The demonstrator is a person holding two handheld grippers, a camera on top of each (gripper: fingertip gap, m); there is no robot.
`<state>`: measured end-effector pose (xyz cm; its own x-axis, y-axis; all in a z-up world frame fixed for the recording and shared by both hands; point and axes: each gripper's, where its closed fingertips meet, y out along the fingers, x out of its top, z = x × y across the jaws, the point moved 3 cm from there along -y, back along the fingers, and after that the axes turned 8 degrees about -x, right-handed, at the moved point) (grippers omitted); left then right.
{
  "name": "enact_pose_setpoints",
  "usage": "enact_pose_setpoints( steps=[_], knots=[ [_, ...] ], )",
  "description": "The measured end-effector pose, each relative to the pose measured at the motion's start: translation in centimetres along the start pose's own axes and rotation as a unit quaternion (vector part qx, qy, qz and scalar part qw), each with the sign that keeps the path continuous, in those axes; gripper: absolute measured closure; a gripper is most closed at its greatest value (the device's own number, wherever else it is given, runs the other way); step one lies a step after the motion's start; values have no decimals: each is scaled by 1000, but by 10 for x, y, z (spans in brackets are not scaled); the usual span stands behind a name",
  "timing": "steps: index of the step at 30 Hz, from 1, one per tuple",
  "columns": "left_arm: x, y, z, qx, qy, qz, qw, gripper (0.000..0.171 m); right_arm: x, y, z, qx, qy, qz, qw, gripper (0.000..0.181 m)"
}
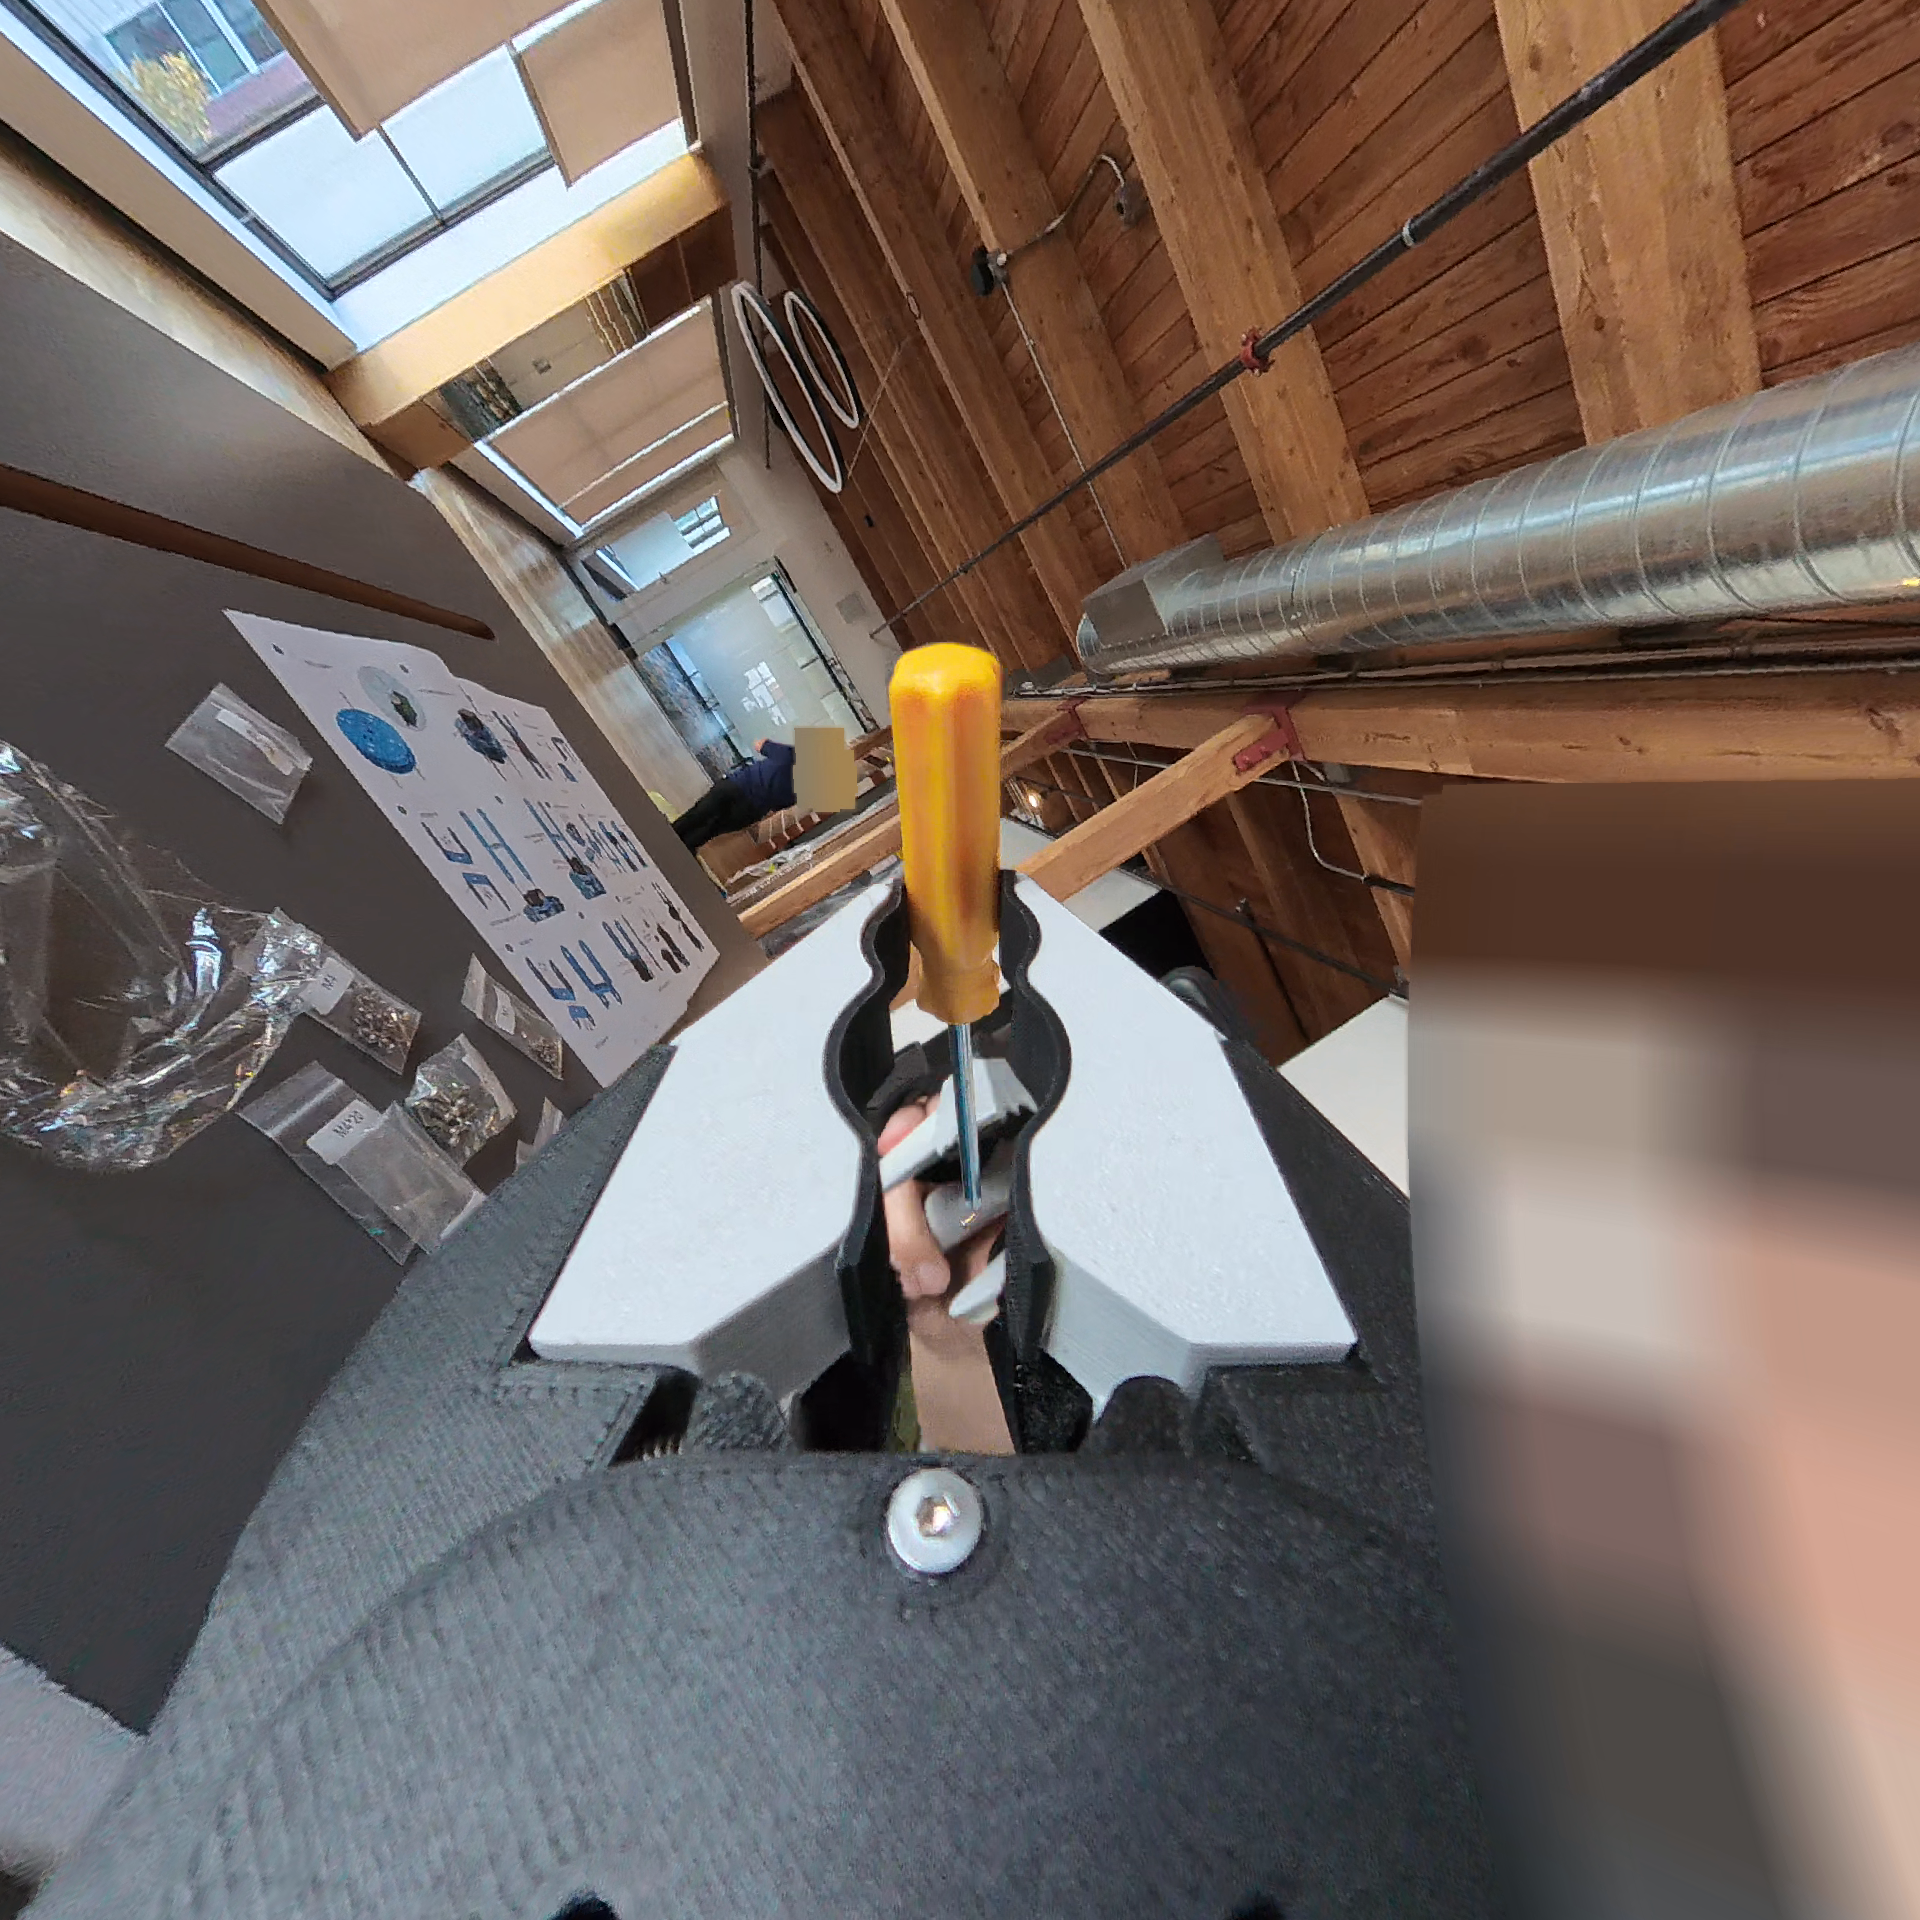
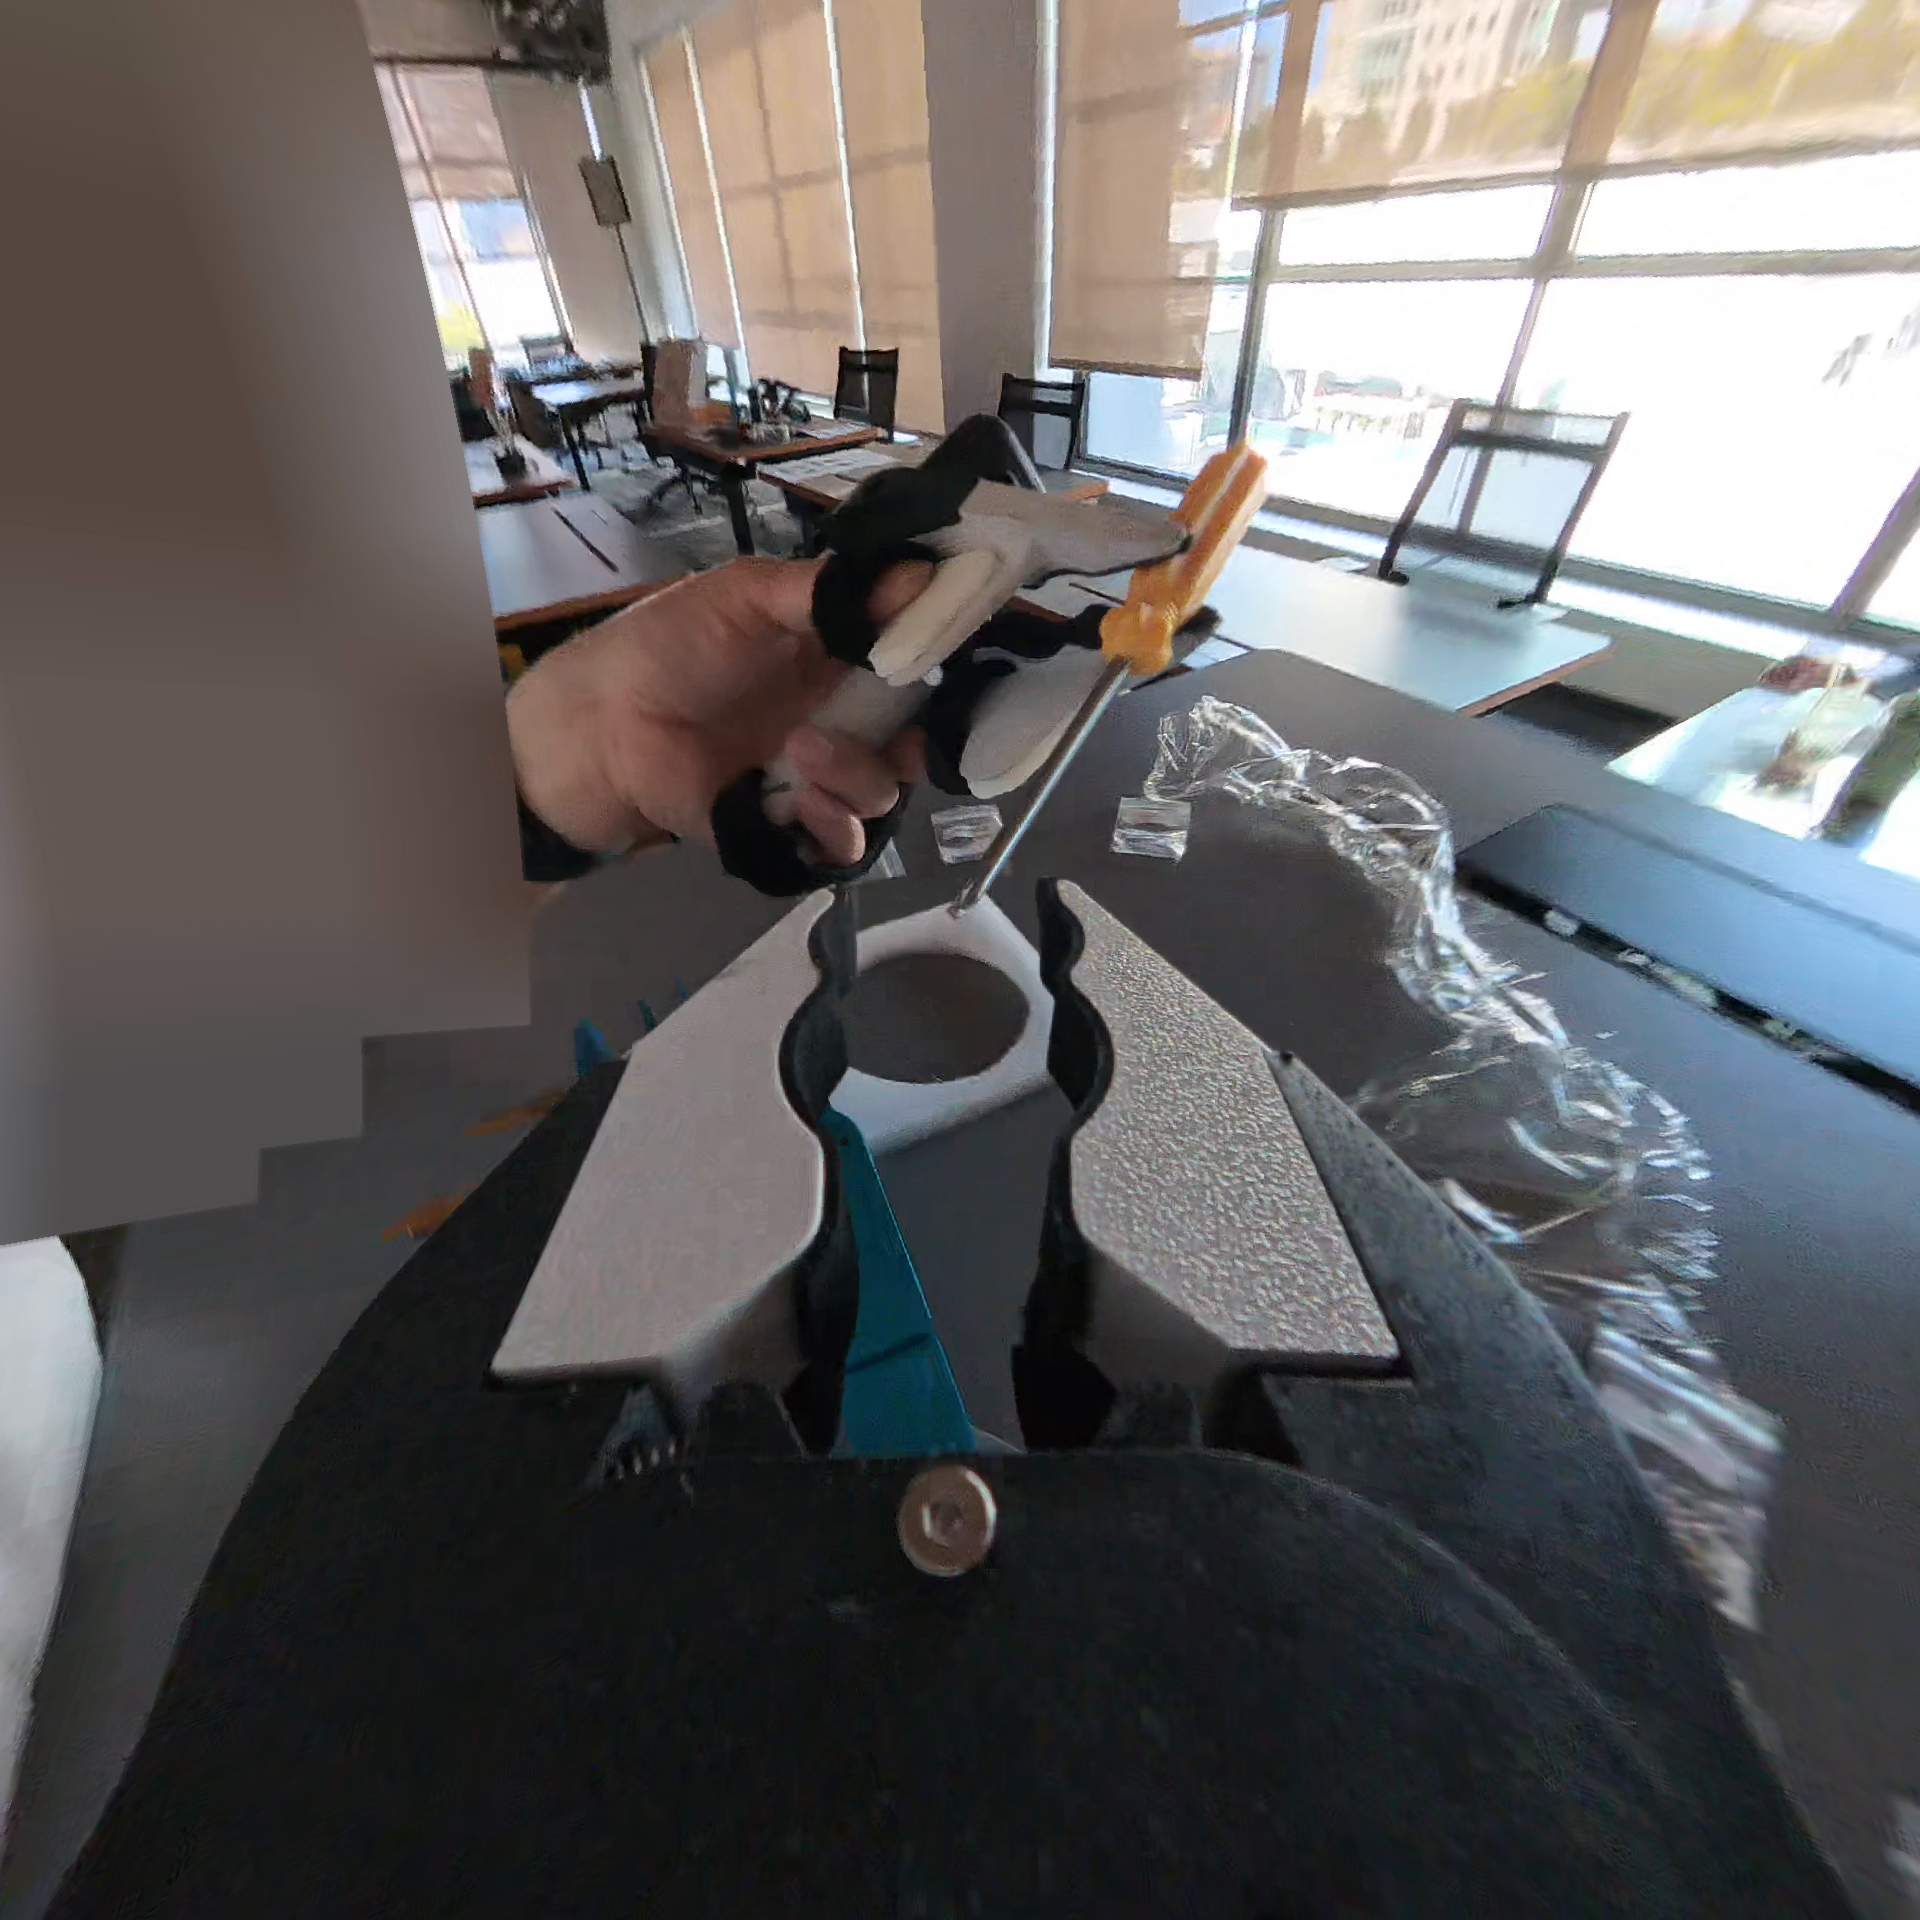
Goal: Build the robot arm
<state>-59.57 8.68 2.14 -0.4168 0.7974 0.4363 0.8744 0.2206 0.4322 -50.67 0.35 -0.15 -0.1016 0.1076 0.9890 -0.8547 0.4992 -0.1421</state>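
My left gripper [image 1: 951, 904] is shut on the yellow handle of a small screwdriver [image 1: 945, 810], whose thin shaft runs down between the fingers. In the right wrist view a hand holds that left gripper [image 2: 1184, 551], and the screwdriver [image 2: 1195, 561] slants down to a white block with a round hole [image 2: 977, 925], its tip on the block's far corner. My right gripper [image 2: 940, 904] has its pads against the sides of that block. A teal metal piece [image 2: 894, 1299] lies along the inside of its left finger, under the block.
A dark table [image 2: 1195, 935] carries crumpled clear plastic wrap [image 2: 1403, 935], also in the left wrist view [image 1: 104, 987]. Small bags of screws [image 1: 374, 1018] and a printed picture sheet [image 1: 499, 831] lie on it. Desks and chairs stand behind, by the windows. The gap from one gripper's tips to the other's is roughly 10 cm. To the teal metal piece [image 2: 894, 1299]: right tips about 10 cm, left tips about 20 cm.
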Motion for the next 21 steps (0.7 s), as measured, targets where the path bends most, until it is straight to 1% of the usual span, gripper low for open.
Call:
enact_pose_setpoints(
  steps=[2,3,6,8,10,13,17,21],
  knots=[
    [3,-2,1,2,2,-8,1000,156,0,6,0,12,45,-16,999,154],
    [4,-3,1,1,1,-10,1000,156,-1,8,-4,7,60,-18,998,156],
    [6,-4,2,2,2,-14,1000,156,-9,13,-11,13,89,-1,996,156],
    [7,-4,3,3,4,-16,1000,156,-12,16,-10,31,108,4,994,159],
    [8,-5,4,5,5,-18,1000,156,-12,18,-10,46,123,0,991,165],
    [9,-7,7,9,6,-20,1000,156,-10,18,-12,64,148,-13,987,170],
    [9,-7,9,11,6,-24,1000,156,-14,20,-14,86,178,-10,980,180],
    [11,-8,12,15,7,-32,999,156,-17,21,-15,100,191,-2,977,181]
  ],
)
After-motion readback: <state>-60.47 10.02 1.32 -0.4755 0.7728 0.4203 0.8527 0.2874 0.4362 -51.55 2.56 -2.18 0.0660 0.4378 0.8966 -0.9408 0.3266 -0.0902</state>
